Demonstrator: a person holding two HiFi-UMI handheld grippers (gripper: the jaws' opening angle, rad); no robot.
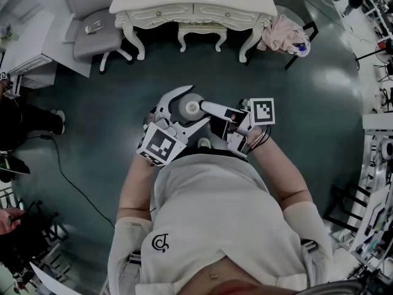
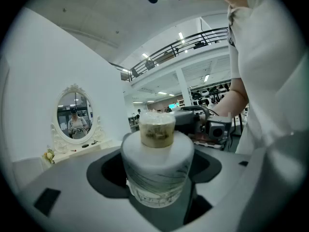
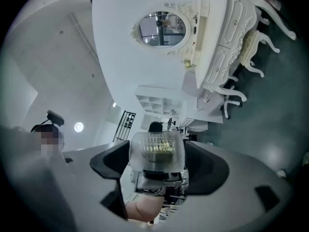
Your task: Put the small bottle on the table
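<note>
I hold a small white bottle point(image 1: 190, 109) level in the air in front of my body, above the dark floor. My left gripper point(image 1: 183, 108) is shut on its round white body point(image 2: 155, 170), with a jaw on each side. The clear cap with gold inside point(image 2: 157, 129) points away toward my right gripper point(image 1: 223, 121). In the right gripper view that cap point(image 3: 157, 151) sits between the wide jaws of the right gripper point(image 3: 158, 166), which stands open around it. The white dressing table point(image 1: 193, 2) is ahead, some way off.
An oval mirror point(image 3: 161, 28) hangs above the table. A grey chair point(image 1: 92, 23) stands left of it, a stool point(image 1: 201, 37) under it, and a chair with clothes point(image 1: 285, 32) to its right. A cable point(image 1: 67, 171) runs over the floor at left.
</note>
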